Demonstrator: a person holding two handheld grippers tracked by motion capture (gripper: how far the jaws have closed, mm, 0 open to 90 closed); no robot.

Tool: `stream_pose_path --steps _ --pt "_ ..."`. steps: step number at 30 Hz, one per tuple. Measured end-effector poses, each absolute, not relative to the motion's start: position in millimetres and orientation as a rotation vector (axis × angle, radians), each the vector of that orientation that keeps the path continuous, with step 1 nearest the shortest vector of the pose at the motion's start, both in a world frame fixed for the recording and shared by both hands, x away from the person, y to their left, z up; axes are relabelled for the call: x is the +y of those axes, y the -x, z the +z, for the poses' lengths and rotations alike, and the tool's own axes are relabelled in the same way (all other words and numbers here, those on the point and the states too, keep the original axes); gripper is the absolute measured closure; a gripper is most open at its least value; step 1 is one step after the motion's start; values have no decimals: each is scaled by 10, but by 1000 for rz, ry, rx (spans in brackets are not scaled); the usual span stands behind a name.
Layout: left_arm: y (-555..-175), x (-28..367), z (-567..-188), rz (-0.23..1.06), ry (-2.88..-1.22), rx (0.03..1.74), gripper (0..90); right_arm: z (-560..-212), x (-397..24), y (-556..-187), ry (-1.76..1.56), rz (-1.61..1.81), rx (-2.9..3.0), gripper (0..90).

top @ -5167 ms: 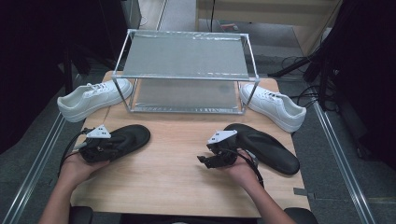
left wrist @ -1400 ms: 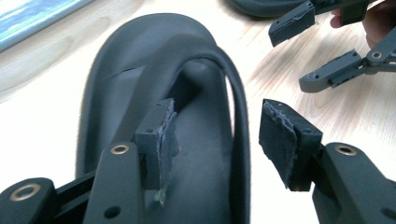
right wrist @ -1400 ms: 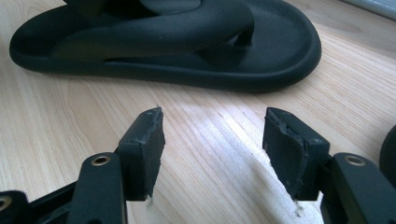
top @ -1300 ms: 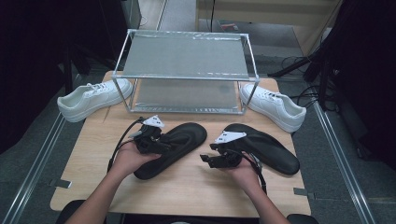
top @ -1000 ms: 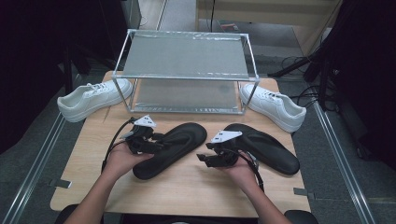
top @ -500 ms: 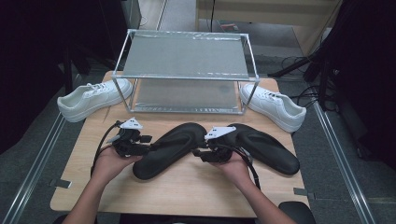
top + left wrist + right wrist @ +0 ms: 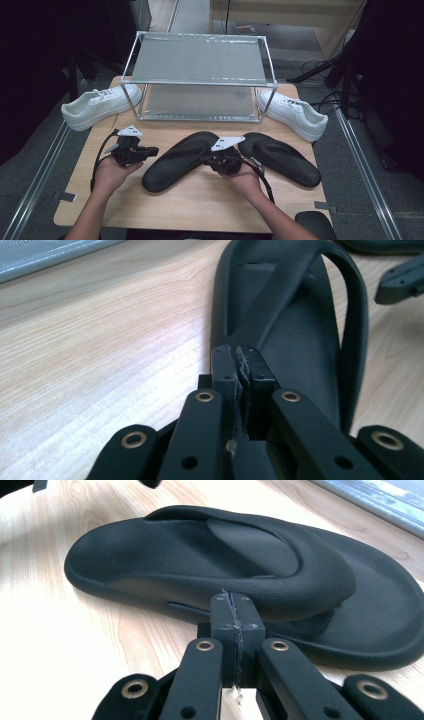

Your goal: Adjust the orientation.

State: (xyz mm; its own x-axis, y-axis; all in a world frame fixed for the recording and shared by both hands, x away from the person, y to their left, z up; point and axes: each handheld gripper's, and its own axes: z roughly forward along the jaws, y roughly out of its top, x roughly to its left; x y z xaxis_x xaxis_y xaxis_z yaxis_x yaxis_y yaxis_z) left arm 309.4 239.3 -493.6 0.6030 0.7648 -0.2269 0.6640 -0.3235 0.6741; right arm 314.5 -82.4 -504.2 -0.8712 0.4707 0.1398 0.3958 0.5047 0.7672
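Note:
Two black slippers lie on the wooden table (image 7: 200,205): one (image 7: 175,162) in the middle, one (image 7: 282,157) to its right. My left gripper (image 7: 154,150) hovers just left of the middle slipper, pointing at it. Its jaws have just been closing and now meet with nothing between them (image 7: 242,375); the slipper (image 7: 295,330) lies right behind the tips. My right gripper (image 7: 209,160) sits at that slipper's right edge, between the two slippers. Its jaws have also just been closing and are shut empty (image 7: 234,615), close against the slipper's side (image 7: 250,565).
A metal two-level rack (image 7: 200,75) stands at the back of the table. A white sneaker (image 7: 100,105) rests at its left and another (image 7: 295,112) at its right. The right gripper's jaw (image 7: 400,282) shows past the slipper in the left gripper view.
The left hand has drawn back to the left, off the middle slipper. The right hand has shifted left to that slipper's edge. Both pairs of jaws have closed. The slippers lie as before.

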Motion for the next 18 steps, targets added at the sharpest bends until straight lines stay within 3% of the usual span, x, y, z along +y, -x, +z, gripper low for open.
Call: stream_pose_path --steps 18 --pt "-3184 2303 -5106 144 -2120 1160 869 -5110 -696 -3103 -787 1313 2649 900"
